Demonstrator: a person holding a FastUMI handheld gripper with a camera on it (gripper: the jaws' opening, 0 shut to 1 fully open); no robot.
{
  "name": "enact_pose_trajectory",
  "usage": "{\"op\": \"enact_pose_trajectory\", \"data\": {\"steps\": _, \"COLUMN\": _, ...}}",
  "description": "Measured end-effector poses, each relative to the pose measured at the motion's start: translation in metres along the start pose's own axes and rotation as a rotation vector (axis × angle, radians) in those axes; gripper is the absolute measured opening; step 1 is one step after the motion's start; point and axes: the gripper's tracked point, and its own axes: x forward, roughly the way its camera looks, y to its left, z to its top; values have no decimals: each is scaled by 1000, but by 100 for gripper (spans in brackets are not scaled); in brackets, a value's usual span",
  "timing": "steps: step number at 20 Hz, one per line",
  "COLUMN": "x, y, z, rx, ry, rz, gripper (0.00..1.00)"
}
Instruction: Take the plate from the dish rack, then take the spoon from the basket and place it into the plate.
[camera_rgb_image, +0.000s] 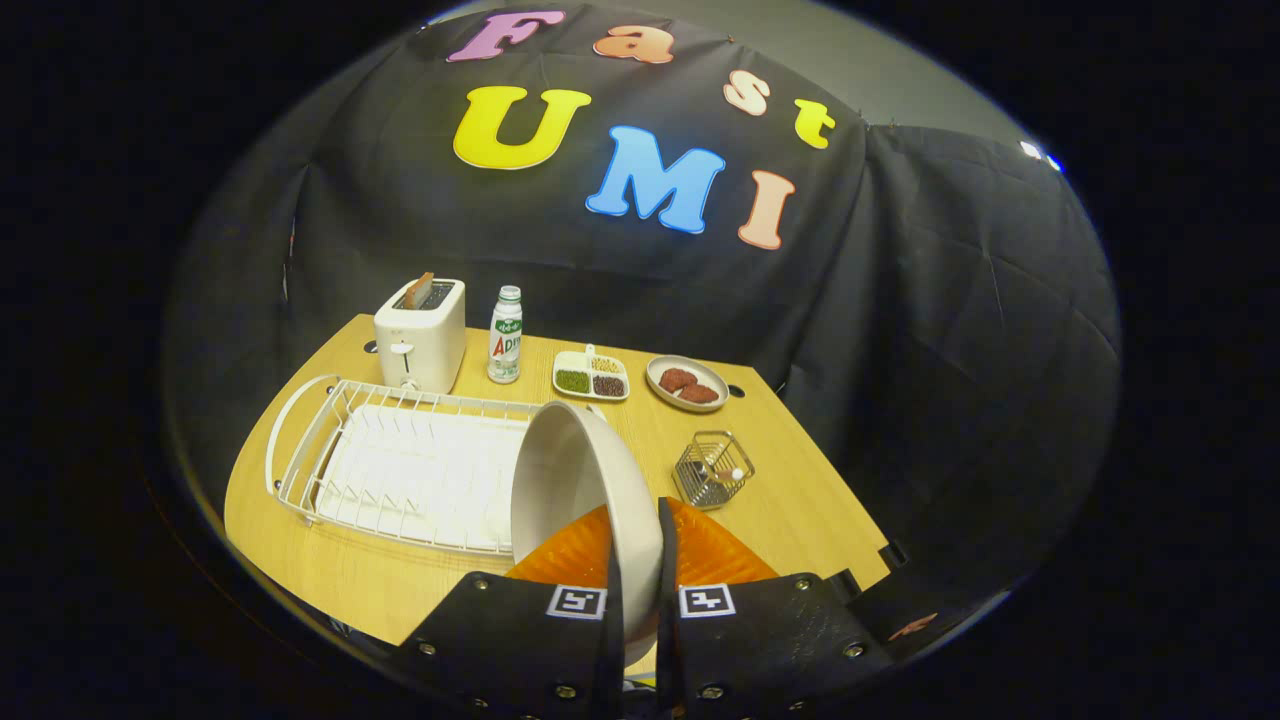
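- Cream ceramic plate (585, 490) sits lower centre of the frame, standing on edge with its rim pinched between the two fingers of the gripper (640, 590), so it's clamped on the plate. Looks lifted clear of the white wire dish rack (400, 465) at lower left, probably to carry it over to bare table.
- Edge-on grip makes sense, since that's how plates stand in a rack.
- Small wire basket (712, 470) is right of centre on the wooden table (790, 500), with the spoon (725, 470) lying inside it, handle sticking out for an easy grab.
- Further back, upper left to centre: toaster (420, 335), drink bottle (505, 335), divided snack tray (591, 376), small dish of reddish food (687, 383).
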Motion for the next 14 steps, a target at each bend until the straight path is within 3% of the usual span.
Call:
{"op": "enact_pose_trajectory", "data": {"steps": 6, "x": -4, "y": -19, "z": -61, "rx": 59, "ry": 86, "rz": 33, "gripper": 12}}
{"op": "enact_pose_trajectory", "data": {"steps": 14, "x": 17, "y": -19, "z": -133, "rx": 255, "ry": 234, "rz": 110, "gripper": 12}}
